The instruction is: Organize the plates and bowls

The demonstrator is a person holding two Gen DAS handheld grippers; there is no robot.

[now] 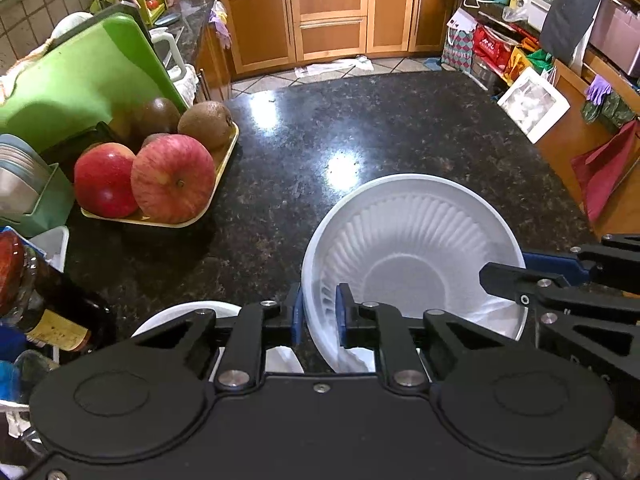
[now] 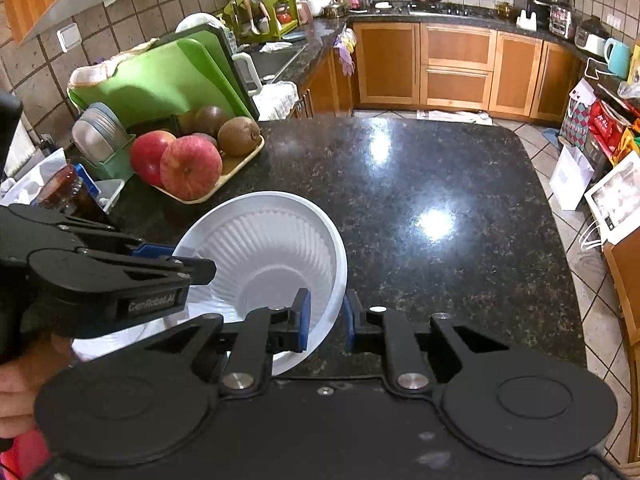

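A white ribbed bowl (image 1: pixel 412 248) is over the dark granite counter (image 1: pixel 360 132), and both grippers hold it. My left gripper (image 1: pixel 318 316) is shut on its left rim, one blue pad inside the wall and one outside. My right gripper (image 1: pixel 508 268) comes in from the right and pinches the opposite rim. In the right wrist view the bowl (image 2: pixel 264 248) has its near-right rim between my right gripper's (image 2: pixel 326 316) blue pads, with the left gripper (image 2: pixel 184 258) clamped on its left edge. A second white dish (image 1: pixel 188 312) lies low at the left, mostly hidden behind the grippers.
A cream tray (image 2: pixel 240 168) of apples and kiwis sits at the counter's left. Behind it stand a green cutting board (image 2: pixel 160 76) and a stack of plates in a green holder (image 2: pixel 100 136). A jar (image 2: pixel 64 188) stands near the left edge. A hand (image 2: pixel 16 392) grips the left tool.
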